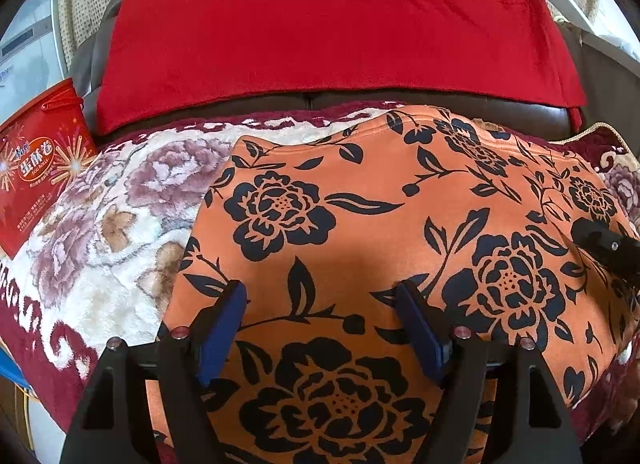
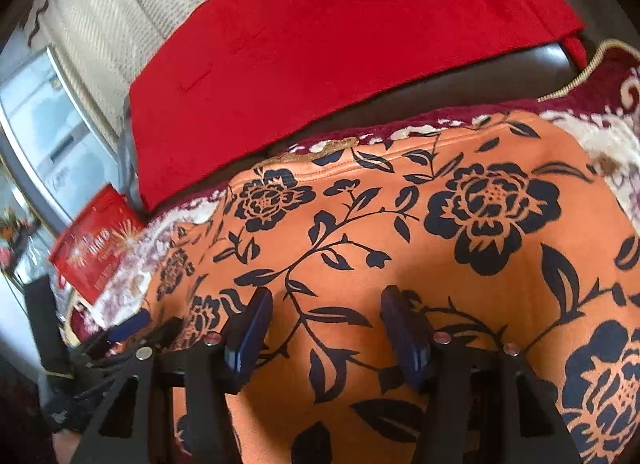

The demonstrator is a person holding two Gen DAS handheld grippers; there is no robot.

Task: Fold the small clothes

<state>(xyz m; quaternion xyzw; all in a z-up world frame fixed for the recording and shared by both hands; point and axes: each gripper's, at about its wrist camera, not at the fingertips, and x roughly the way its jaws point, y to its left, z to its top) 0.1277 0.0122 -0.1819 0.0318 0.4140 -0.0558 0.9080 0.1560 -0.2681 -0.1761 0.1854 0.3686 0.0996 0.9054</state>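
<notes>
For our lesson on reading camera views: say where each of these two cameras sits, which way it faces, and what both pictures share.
Left wrist: sits on the left tool, looking forward and down at the orange flowered garment; its own open fingers show, plus the right tool's tip.
Right wrist: sits on the right tool, facing down over the same garment; its open fingers and the left tool show.
Shared: garment, red cloth, red box, floral blanket.

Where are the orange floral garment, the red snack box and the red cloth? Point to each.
orange floral garment (image 1: pixel 360 232): left wrist view, on its flat middle.
red snack box (image 1: pixel 36 159): left wrist view, on its printed front.
red cloth (image 2: pixel 340 43): right wrist view, on its broad middle.
</notes>
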